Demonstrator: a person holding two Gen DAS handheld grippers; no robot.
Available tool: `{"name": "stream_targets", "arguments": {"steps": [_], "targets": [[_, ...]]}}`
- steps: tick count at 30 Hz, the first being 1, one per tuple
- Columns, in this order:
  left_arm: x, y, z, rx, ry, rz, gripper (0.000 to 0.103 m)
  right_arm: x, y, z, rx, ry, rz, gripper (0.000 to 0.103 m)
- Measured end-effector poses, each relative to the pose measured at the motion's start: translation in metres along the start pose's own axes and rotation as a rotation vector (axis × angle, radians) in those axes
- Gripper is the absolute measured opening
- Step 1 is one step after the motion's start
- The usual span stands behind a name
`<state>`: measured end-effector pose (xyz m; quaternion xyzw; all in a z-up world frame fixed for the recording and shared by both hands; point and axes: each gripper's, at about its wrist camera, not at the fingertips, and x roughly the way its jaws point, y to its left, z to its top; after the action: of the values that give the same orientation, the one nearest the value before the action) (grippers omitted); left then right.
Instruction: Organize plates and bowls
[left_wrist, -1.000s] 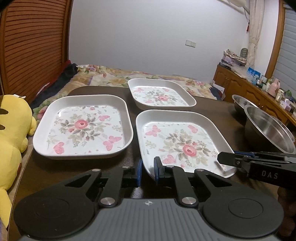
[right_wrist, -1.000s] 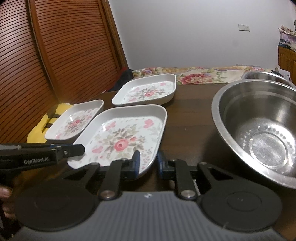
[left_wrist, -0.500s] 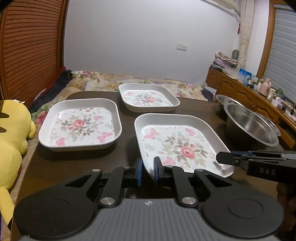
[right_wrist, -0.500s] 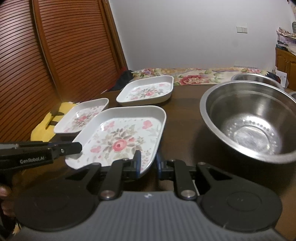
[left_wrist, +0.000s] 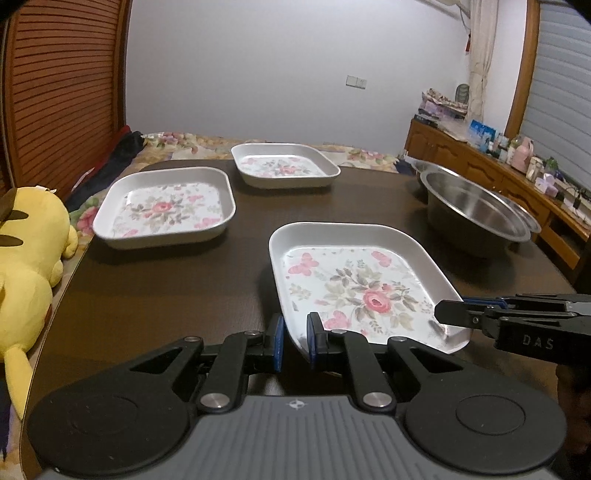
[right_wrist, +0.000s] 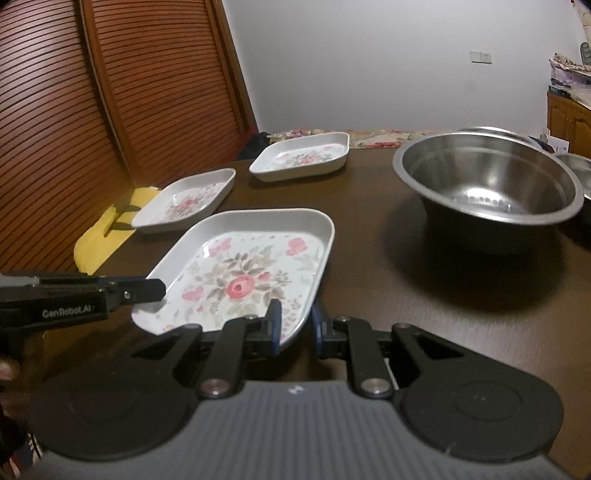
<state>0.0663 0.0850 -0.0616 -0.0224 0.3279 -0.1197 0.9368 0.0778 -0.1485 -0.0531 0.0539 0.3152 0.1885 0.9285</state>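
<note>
A white square floral plate (left_wrist: 362, 291) (right_wrist: 251, 273) hangs just above the dark table (left_wrist: 147, 295), held at its two near corners. My left gripper (left_wrist: 294, 338) (right_wrist: 147, 291) is shut on the plate's near-left rim. On the near-right rim my right gripper (right_wrist: 295, 325) (left_wrist: 458, 317) is shut as well. Two matching plates rest on the table: one to the left (left_wrist: 166, 210) (right_wrist: 188, 201) and one at the far side (left_wrist: 284, 168) (right_wrist: 303, 157). A large steel bowl (left_wrist: 476, 218) (right_wrist: 487, 184) stands to the right.
Behind the big bowl sits a second steel bowl (right_wrist: 576, 173). A yellow plush toy (left_wrist: 26, 236) lies off the table's left edge. A wooden sideboard (left_wrist: 517, 184) with small items runs along the right wall, and a bed with a floral cover lies beyond the table.
Both grippers, still shut on the near plate, have drawn it up and back toward me. The other two plates and the steel bowl now sit farther away.
</note>
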Motion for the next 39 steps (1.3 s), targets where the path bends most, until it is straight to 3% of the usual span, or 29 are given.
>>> {"name": "stream_targets", "arguments": {"steps": [24,31,39], "targets": [[-0.001,0.003,-0.01,0.0,0.032,0.0,0.017,-0.004,0.002,-0.011,-0.007,-0.027,-0.004,0.02],[-0.005,0.011,-0.005,-0.012,0.012,0.031,0.031,-0.012,-0.001,-0.004,-0.001,-0.071,-0.028,0.023],[-0.013,0.025,0.009,-0.011,-0.026,0.061,0.037,-0.018,-0.001,0.01,-0.026,-0.104,-0.025,0.024]]}}
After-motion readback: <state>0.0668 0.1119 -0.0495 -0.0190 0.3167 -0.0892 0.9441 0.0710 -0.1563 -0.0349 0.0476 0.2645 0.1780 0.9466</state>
